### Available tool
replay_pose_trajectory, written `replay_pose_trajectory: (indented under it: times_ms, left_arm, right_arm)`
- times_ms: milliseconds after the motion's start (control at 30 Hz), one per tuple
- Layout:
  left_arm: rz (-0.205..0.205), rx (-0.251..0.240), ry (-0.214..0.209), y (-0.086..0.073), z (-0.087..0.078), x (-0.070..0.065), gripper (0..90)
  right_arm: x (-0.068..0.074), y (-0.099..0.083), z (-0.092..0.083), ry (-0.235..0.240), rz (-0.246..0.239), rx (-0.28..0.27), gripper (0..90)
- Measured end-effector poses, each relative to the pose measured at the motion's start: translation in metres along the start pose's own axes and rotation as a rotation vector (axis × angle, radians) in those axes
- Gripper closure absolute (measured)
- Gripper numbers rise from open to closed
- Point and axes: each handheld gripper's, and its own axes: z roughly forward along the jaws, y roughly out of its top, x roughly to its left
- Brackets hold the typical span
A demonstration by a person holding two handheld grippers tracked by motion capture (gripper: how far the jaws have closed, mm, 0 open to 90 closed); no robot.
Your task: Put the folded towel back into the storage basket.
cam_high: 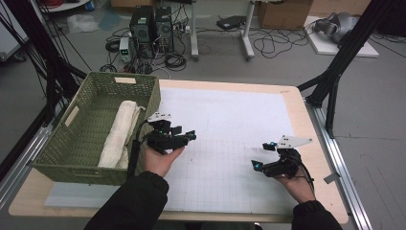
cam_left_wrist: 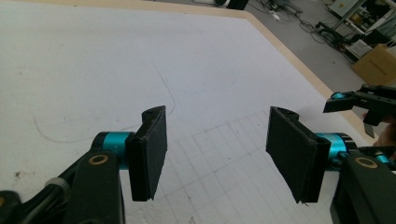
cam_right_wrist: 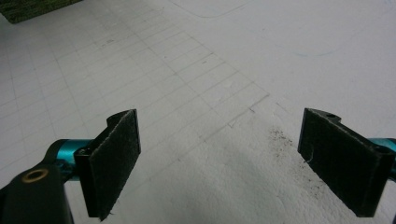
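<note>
Item: green woven basket [cam_high: 95, 125] at the worktop's [cam_high: 297, 103] left edge, holding a rolled cream towel [cam_high: 119, 134] laid lengthwise along its right wall. Left claw [cam_high: 186, 136]: released, jaws wide, nothing between them, hovering over the white mat [cam_high: 230, 124] just right of the basket and pointing away from it. Right claw [cam_high: 261, 155]: released, empty, low over the mat near the right front, well apart from the basket. Handling note: the towel likely wants lifting out; turn the left claw over the basket rim, straddle the roll mid-length, close firmly, keep the cable off the wicker.
</note>
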Motion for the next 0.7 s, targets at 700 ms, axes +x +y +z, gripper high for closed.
replay_pose_trajectory:
  times_ms: [700]
  left_arm:
    - [0.067,0.048,0.046,-0.034,0.007,-0.002,37.1]
  right_arm:
    - [0.002,0.000,-0.002,0.003,0.001,-0.004,12.2]
